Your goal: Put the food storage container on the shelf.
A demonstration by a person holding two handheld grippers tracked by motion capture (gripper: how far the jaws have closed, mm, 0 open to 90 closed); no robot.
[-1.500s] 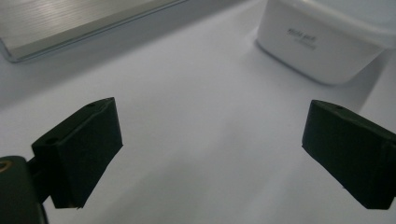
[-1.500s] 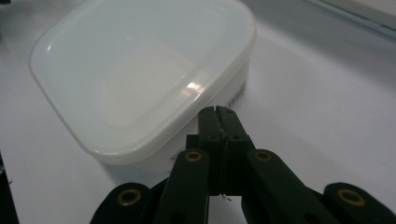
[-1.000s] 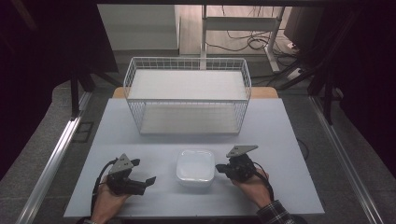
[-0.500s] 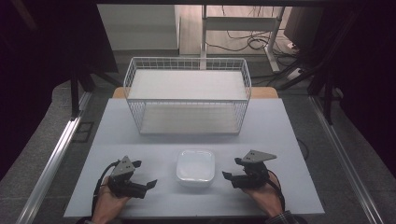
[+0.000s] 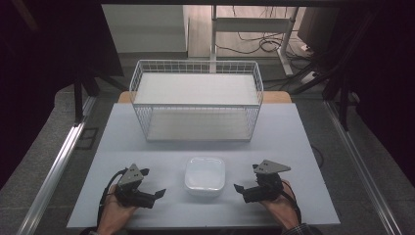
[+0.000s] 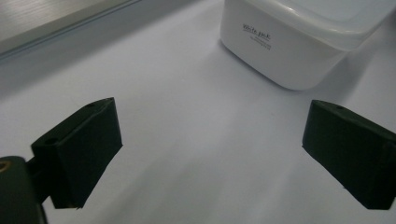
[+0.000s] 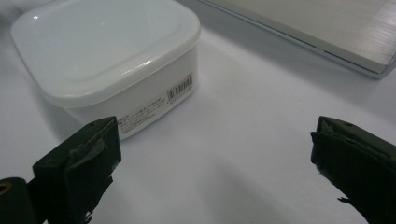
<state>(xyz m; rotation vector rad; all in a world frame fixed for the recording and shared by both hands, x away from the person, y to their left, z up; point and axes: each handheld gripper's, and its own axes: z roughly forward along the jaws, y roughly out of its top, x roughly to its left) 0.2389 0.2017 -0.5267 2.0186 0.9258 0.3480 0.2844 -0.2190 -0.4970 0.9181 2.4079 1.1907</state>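
Note:
A white square plastic container point(image 5: 205, 175) with its lid on sits near the table's front edge, between both grippers. My left gripper point(image 5: 157, 194) lies to its left, pointing at it, jaws wide open and empty. In the left gripper view the container point(image 6: 289, 51) stands ahead to the right of the open left gripper point(image 6: 210, 116), well clear of it. My right gripper point(image 5: 241, 190) rests to the container's right, also open and empty. In the right gripper view the barcode-labelled container point(image 7: 107, 51) is ahead on the left, just beyond the right gripper point(image 7: 215, 128).
A white wire basket point(image 5: 195, 122) stands at the back of the white table point(image 5: 293, 147), open at the top. Black curtains and metal rails flank the table. A pale flat panel point(image 7: 327, 28) runs past the container.
My right gripper has drawn back from the container's right side, moving right and toward the front edge. The left gripper has barely shifted. The container has stayed put.

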